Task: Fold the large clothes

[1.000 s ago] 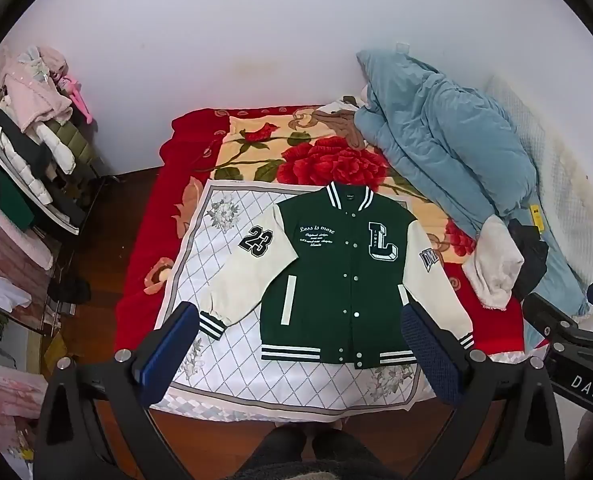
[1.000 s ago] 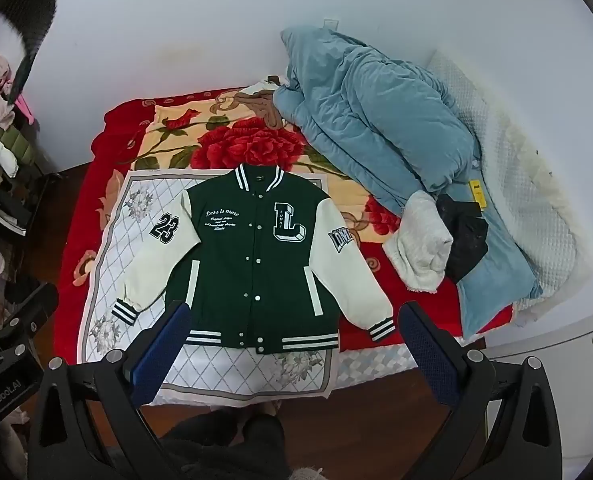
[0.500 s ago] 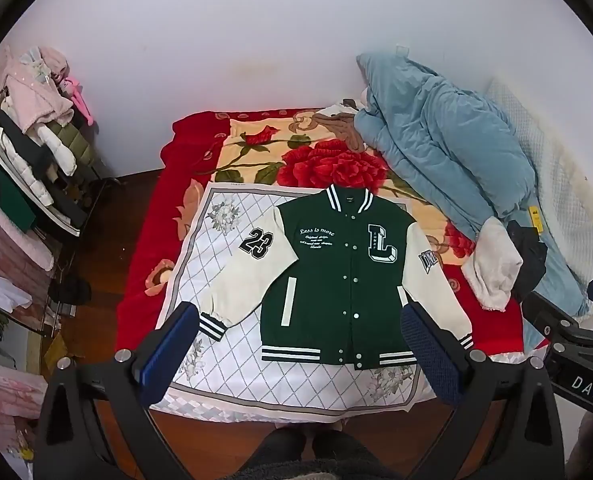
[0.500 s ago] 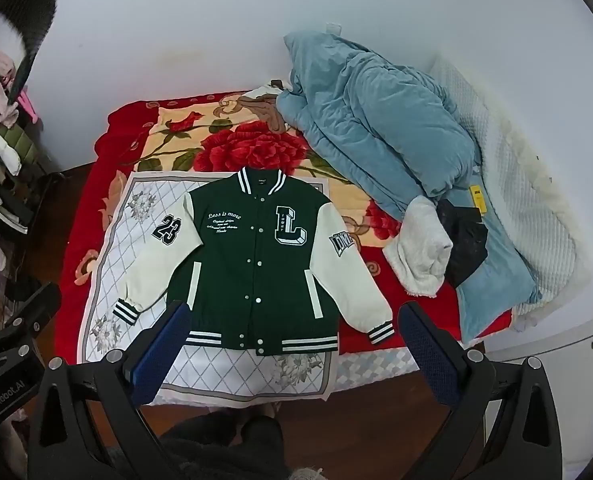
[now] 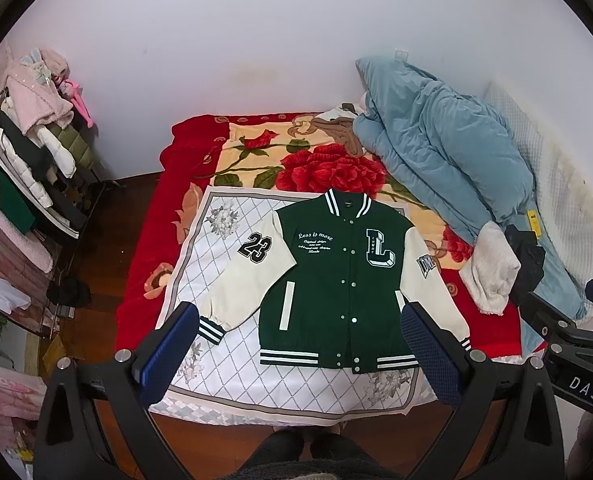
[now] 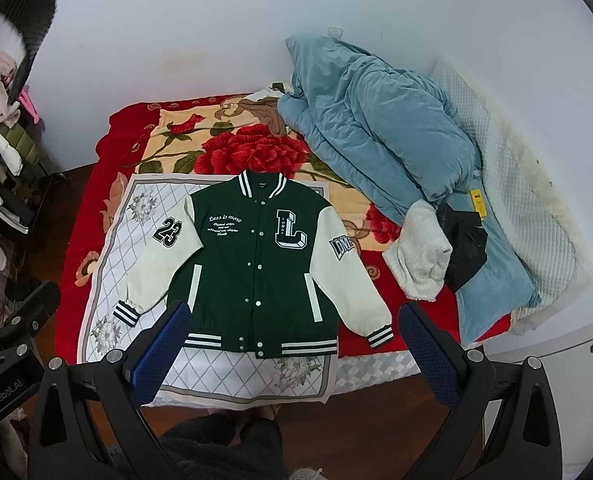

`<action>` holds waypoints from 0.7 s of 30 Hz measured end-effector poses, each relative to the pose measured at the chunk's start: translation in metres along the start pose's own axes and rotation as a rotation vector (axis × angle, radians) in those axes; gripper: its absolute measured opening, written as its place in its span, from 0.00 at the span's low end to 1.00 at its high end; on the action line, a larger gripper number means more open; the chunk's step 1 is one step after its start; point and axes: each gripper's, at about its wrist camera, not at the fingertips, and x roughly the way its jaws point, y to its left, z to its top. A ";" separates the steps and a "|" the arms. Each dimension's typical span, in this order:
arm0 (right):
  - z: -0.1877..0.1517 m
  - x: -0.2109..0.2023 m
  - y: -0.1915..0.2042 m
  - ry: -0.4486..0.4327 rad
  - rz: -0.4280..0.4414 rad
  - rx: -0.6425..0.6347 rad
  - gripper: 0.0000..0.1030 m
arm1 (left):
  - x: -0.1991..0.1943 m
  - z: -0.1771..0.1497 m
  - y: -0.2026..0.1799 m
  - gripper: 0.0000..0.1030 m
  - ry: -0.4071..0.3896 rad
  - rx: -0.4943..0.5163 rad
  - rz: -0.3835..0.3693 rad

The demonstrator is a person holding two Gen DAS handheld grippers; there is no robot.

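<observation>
Barely anything is shifting since a second ago: both views are drifting a touch, so the jacket (image 5: 338,280) is sitting slightly lower and further right in the right wrist view, and it is lying exactly as before.

At far left, a rack (image 5: 28,168) is holding hung clothes, pink and white ones among them. Next comes the bed, where a red blanket (image 5: 328,168) with roses is covering the mattress and a white cloth (image 5: 200,280) with a diamond pattern is lying over its near half. The jacket is lying flat on that cloth, front up and snapped shut, collar pointing to the wall, cream sleeves angling outward; the sleeve on the right is reaching past the cloth onto the blanket. Further right, a blue quilt (image 6: 376,128) is bunching up against the wall, with a white towel (image 6: 420,252) and a black garment (image 6: 466,248) touching at its near end.

The left gripper (image 5: 296,348) is hovering above the near edge of the bed, its fingers spread wide and holding nothing. The right gripper (image 6: 292,348) is doing the same, spread wide and empty above the jacket's hem.
</observation>
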 end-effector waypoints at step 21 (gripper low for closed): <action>0.011 -0.007 0.008 -0.004 -0.002 -0.002 1.00 | -0.002 0.001 0.002 1.00 -0.005 -0.002 -0.001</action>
